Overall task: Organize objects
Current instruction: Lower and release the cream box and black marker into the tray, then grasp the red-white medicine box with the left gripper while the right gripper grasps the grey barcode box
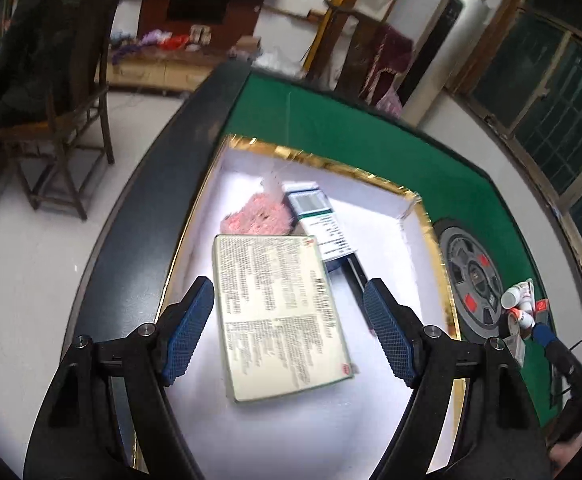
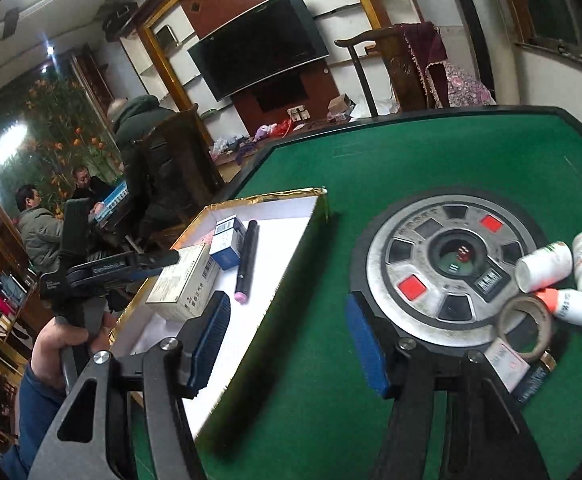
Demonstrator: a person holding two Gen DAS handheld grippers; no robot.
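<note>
A gold-rimmed white box sits on the green table. In it lie a large cream carton, a blue-white carton, a pink fluffy item and a black pen. My left gripper is open above the cream carton, not touching it. My right gripper is open and empty over the green felt beside the box. White bottles, a tape roll and small packets lie at the right. The left gripper also shows in the right wrist view.
A round grey dice console sits in the middle of the table. The table has a dark raised rim. Wooden chairs stand beside it. People sit at another table in the background.
</note>
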